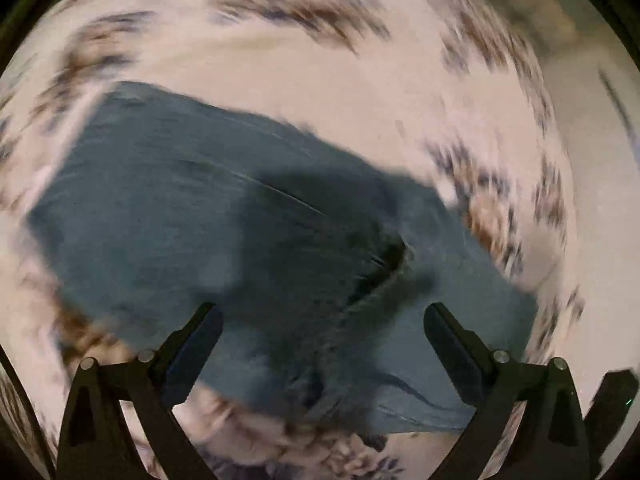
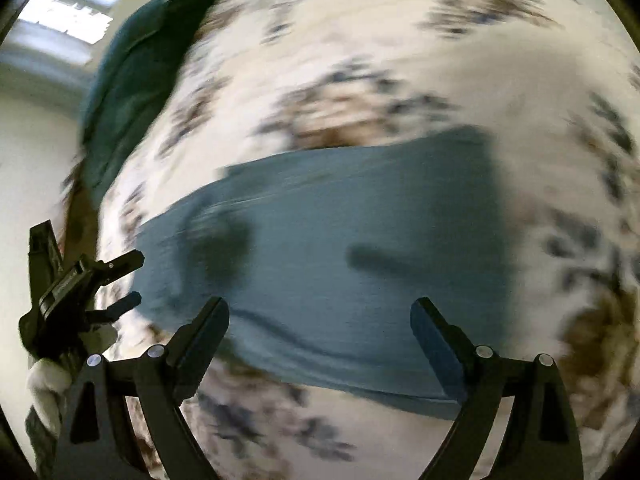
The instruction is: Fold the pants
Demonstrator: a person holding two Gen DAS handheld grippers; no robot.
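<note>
Blue-grey pants [image 1: 192, 216] lie spread on a floral bedsheet [image 1: 320, 92], with a dark crease near the middle. My left gripper [image 1: 320, 320] hovers above their near edge, open and empty. In the right wrist view the pants [image 2: 340, 248] lie as a flat band across the sheet [image 2: 400, 72]. My right gripper [image 2: 320, 316] is open and empty above their near edge. The left gripper [image 2: 124, 280] shows at the left of that view, open. Both views are motion-blurred.
A dark teal cloth pile [image 2: 132, 80] lies at the far left of the bed. A wall and a bright window [image 2: 64, 20] are beyond it. A pale wall [image 1: 600, 208] lies past the bed's right side.
</note>
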